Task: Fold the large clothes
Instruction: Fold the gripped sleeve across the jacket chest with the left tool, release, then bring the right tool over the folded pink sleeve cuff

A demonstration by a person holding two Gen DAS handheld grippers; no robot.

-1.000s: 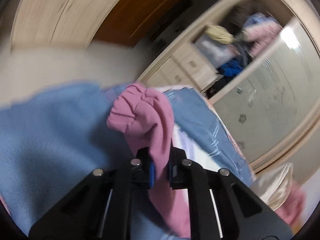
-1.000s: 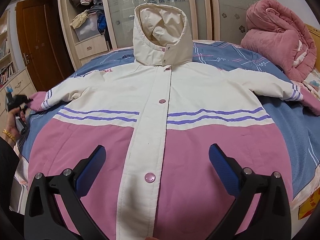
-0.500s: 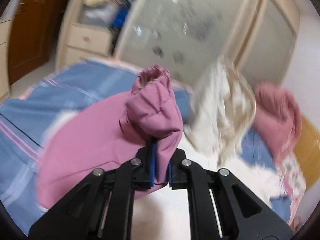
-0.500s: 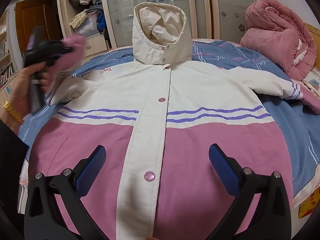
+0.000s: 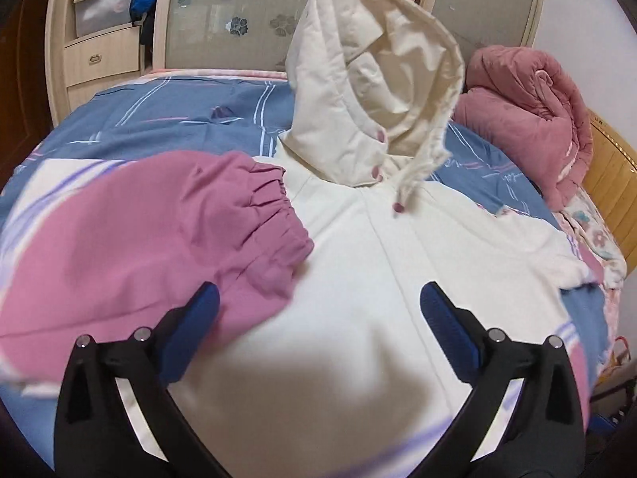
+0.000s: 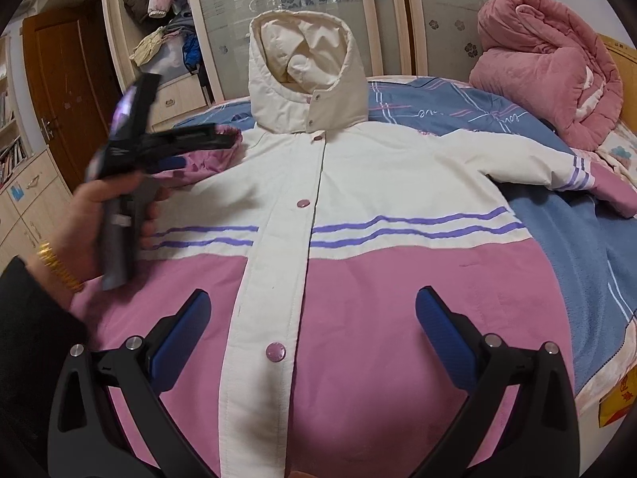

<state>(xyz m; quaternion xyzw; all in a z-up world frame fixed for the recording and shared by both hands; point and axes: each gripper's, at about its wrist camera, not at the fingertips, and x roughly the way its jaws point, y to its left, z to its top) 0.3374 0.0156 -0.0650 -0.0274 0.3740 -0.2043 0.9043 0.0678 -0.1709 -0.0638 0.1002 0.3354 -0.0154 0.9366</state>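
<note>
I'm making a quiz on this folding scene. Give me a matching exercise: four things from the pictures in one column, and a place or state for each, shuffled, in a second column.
Things:
1. hood
2. pink cuff
3. rolled pink quilt
4. right gripper

Places or states:
A. folded in, lying on the jacket's cream chest
B. open, over the jacket's pink lower half
C. standing up at the far end of the jacket
D. at the bed's far right corner

Pairs: 1-C, 2-A, 3-D, 4-B
</note>
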